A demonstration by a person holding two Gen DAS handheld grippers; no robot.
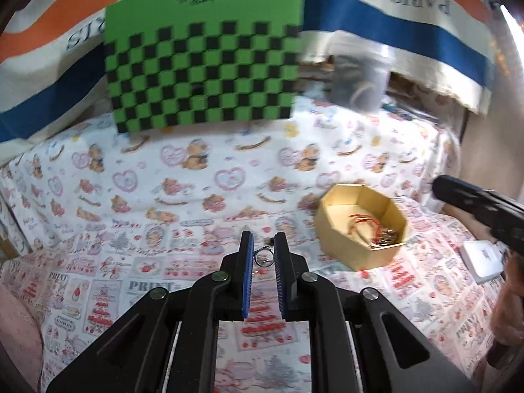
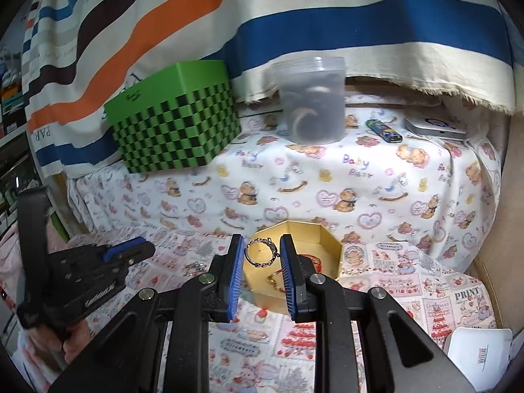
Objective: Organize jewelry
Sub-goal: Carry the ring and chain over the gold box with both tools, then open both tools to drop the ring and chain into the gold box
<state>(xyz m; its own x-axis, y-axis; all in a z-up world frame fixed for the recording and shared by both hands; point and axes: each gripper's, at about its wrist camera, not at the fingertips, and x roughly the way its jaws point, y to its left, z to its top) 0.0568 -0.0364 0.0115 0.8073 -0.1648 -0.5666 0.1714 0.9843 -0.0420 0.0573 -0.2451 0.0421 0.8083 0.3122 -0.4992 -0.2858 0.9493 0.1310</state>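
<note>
A tan octagonal box (image 1: pixel 386 255) sits on the printed cloth and holds a red cord and gold pieces (image 1: pixel 380 232). My left gripper (image 1: pixel 263 245) is low over the cloth, its jaws closed on a small silver ring (image 1: pixel 264 257). In the right wrist view my right gripper (image 2: pixel 262 247) hovers over the near left rim of the same box (image 2: pixel 324 245) and pinches a silver chain ring (image 2: pixel 262 252) between its blue pads (image 2: pixel 234 262). The left gripper (image 2: pixel 131 252) shows at the left there.
A green checkered box (image 2: pixel 177 124) and a lidded translucent tub (image 2: pixel 311 101) stand at the back by the striped cloth. A lighter (image 2: pixel 383 130) and a white device (image 2: pixel 435 127) lie at the back right. A white card (image 2: pixel 478 353) lies front right.
</note>
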